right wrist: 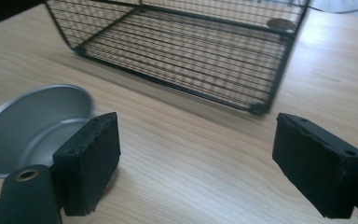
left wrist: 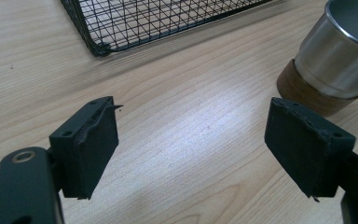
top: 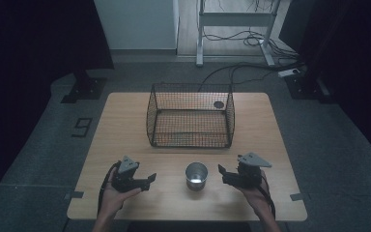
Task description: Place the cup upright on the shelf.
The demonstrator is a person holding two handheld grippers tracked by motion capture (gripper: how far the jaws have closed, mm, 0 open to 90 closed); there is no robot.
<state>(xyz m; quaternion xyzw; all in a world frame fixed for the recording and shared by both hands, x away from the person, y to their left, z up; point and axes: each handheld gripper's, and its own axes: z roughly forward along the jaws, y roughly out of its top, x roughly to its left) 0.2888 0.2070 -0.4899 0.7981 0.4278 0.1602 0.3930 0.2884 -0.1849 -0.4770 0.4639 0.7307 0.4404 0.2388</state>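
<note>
A shiny metal cup (top: 196, 175) stands upright near the table's front edge, between my two grippers. In the left gripper view the cup (left wrist: 340, 51) shows a brown base and lies beyond the right-hand jaw. My left gripper (top: 150, 180) is left of the cup, open, with bare wood between its jaws (left wrist: 191, 135). Right of the cup, my right gripper (top: 222, 175) is open too, holding nothing (right wrist: 196, 158); the cup (right wrist: 28, 126) sits just outside its left-hand jaw. Behind the cup an empty black wire basket (top: 191, 87) stands mid-table.
The wooden table (top: 125, 125) has bare room on both sides of the basket (right wrist: 191, 51). A small round dark disc (top: 218, 104) hangs on the basket's far right wall. On the floor beyond the table are cables and a desk frame (top: 200, 38).
</note>
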